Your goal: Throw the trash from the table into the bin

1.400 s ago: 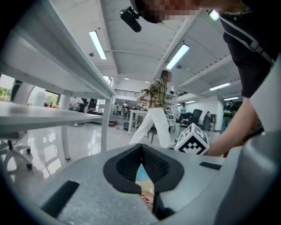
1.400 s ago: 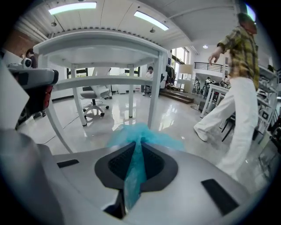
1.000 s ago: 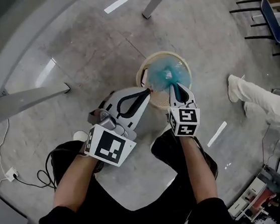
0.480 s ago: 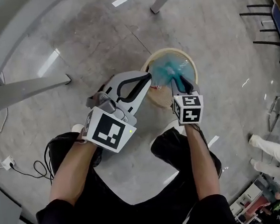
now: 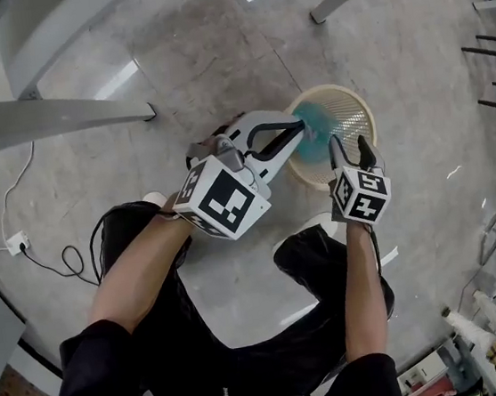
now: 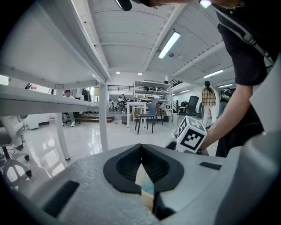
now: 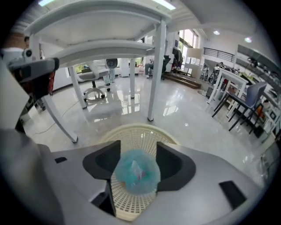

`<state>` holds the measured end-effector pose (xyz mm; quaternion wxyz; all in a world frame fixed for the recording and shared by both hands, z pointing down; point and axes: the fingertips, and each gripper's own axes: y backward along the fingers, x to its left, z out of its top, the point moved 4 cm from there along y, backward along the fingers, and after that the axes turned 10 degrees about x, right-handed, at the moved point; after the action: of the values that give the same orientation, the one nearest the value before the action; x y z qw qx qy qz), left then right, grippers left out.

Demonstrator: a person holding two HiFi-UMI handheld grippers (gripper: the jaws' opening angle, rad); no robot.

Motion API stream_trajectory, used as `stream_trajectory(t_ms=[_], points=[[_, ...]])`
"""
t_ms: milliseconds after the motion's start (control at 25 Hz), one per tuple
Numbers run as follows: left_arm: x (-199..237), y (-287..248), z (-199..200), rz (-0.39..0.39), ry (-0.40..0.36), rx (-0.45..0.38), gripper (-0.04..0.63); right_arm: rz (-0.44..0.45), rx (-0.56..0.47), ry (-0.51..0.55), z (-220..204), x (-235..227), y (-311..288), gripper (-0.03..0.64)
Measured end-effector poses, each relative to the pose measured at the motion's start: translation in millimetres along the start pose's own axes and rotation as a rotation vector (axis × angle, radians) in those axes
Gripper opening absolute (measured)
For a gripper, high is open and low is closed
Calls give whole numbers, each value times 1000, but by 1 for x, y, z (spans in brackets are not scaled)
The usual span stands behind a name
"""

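two grippers hang over the bin [image 5: 345, 113], and the drop turns on the right one. nearest you, the right gripper [image 5: 350, 146] sits at the bin's near rim and points steeply down into it. its jaws are opening and already spread wide. the blue trash bag [image 7: 134, 172] shows between them with neither pad pressing on it, directly above the bin's mesh. it's a round puff, so there's no long axis to line up.

your left gripper [image 5: 300, 127] reaches in over the bin's left rim, nearly level, jaws together at the tips. its tip meets the bag's edge in the head view, though whether it pinches a corner can't be told. so the bag lies straight below and ahead of your right jaws, inside the rim.

a second ago those right jaws were pinched on the bag; now they've let go.
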<state>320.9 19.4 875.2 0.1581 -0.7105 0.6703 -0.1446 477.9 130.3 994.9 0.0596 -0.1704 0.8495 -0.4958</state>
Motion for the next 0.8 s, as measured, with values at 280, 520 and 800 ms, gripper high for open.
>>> stream_trajectory(t_ms=[280, 520, 800], points=[[-14, 55, 48, 17, 29, 35, 6, -68, -154, 44, 43, 13, 103, 12], [-16, 140, 134, 2, 52, 39, 6, -89, -155, 72, 98, 42, 204, 12], [14, 245, 227, 73, 164, 21, 6, -19, -211, 83, 192, 109, 332, 12]])
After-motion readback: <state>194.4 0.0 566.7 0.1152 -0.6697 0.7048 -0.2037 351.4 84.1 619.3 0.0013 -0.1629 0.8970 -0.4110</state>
